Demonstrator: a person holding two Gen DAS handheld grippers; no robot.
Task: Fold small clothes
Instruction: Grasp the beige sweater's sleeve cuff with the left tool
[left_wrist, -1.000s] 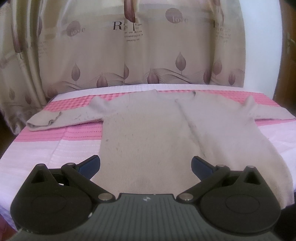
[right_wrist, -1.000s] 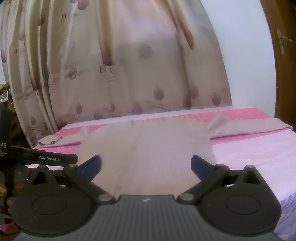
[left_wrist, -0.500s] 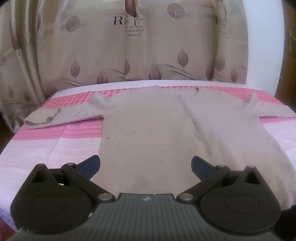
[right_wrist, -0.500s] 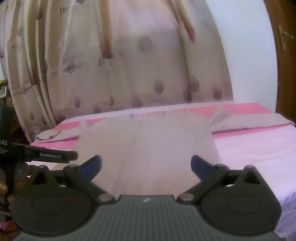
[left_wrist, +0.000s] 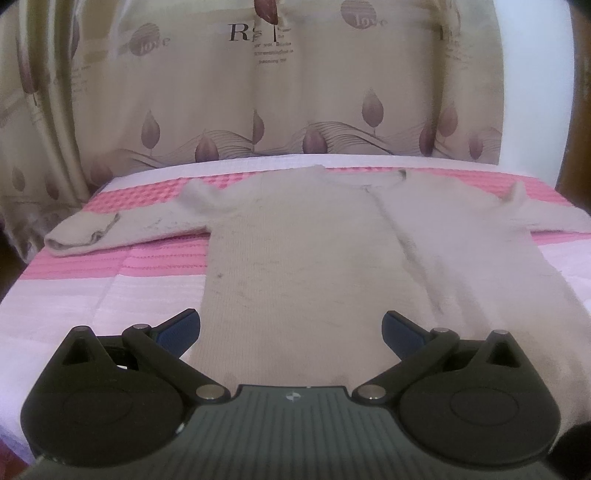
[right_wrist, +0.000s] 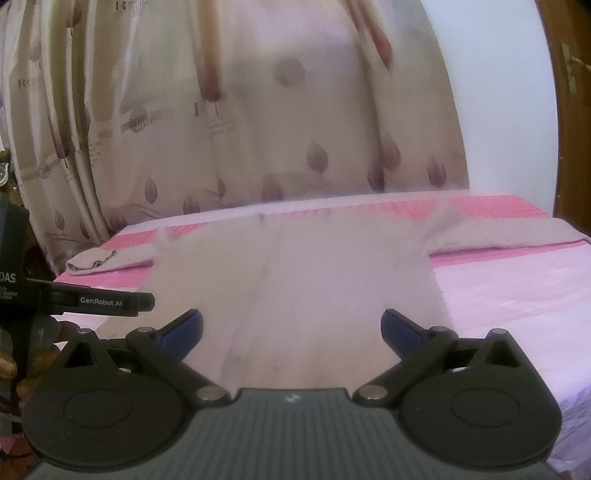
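Note:
A beige knit sweater (left_wrist: 303, 243) lies flat on a pink and white bed (left_wrist: 74, 291), neck toward the curtain, both sleeves spread out sideways. Its left sleeve cuff (left_wrist: 81, 232) lies near the bed's left edge. My left gripper (left_wrist: 291, 328) is open and empty, over the sweater's lower hem on its left half. My right gripper (right_wrist: 291, 326) is open and empty, over the sweater (right_wrist: 295, 273) near its lower hem. The right sleeve (right_wrist: 498, 232) stretches to the right. The left gripper's body (right_wrist: 99, 301) shows at the left of the right wrist view.
A beige curtain (left_wrist: 295, 92) with leaf prints hangs behind the bed. A white wall (right_wrist: 498, 92) and a wooden door (right_wrist: 576, 110) stand at the right. The bedspread (right_wrist: 517, 295) extends to the right of the sweater.
Both grippers have lifted and tilted slightly; the sweater sits a little lower and further in each view. Both stay open. The sweater has not moved.

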